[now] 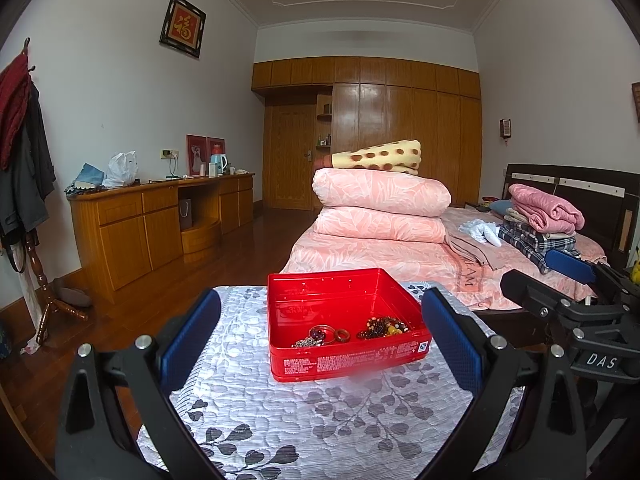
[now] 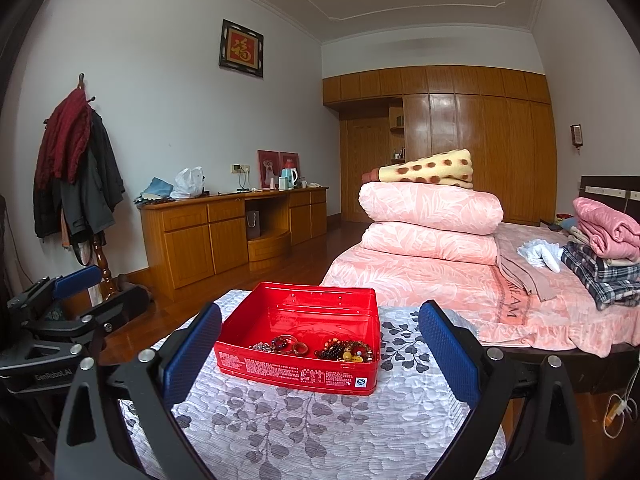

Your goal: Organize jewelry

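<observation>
A red tin box (image 1: pixel 340 364) stands open on a grey leaf-patterned cloth (image 1: pixel 304 420). Inside lie a dark bead bracelet (image 1: pixel 382 327), rings (image 1: pixel 330 334) and a silver chain (image 1: pixel 306 343). My left gripper (image 1: pixel 320 344) is open and empty, its blue pads either side of the box, held back from it. In the right wrist view the same box (image 2: pixel 304 374) holds the bracelet (image 2: pixel 346 350) and rings (image 2: pixel 290 344). My right gripper (image 2: pixel 318 354) is open and empty, just short of the box.
A bed (image 1: pixel 400 256) with folded pink quilts (image 1: pixel 380 192) stands behind the cloth-covered surface. A wooden cabinet (image 1: pixel 160 224) lines the left wall. A coat stand (image 2: pixel 80 168) with clothes is at far left. Wood floor (image 1: pixel 256 232) lies between.
</observation>
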`<state>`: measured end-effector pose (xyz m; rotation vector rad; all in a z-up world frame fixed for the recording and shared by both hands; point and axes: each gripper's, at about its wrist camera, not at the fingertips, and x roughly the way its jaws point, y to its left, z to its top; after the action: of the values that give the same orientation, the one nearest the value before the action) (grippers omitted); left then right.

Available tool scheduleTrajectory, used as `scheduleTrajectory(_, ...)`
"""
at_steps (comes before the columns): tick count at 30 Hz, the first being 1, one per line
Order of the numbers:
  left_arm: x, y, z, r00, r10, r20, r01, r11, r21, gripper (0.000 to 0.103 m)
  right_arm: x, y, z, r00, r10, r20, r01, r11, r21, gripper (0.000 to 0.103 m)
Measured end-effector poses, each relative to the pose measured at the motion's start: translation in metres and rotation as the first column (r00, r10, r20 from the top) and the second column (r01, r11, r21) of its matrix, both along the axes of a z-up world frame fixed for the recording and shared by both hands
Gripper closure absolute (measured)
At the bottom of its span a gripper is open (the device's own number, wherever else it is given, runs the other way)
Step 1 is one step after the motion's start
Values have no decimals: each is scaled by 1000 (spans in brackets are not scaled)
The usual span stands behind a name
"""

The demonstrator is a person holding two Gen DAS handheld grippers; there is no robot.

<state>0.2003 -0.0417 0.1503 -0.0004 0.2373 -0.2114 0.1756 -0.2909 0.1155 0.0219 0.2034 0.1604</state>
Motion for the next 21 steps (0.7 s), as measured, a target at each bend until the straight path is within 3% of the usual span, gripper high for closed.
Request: scheduleTrajectory(21,-1,-1,-1,1000,-5,-7,5,1000,3,6,0,0,0,1000,-1,-2,1,1000,-1,6)
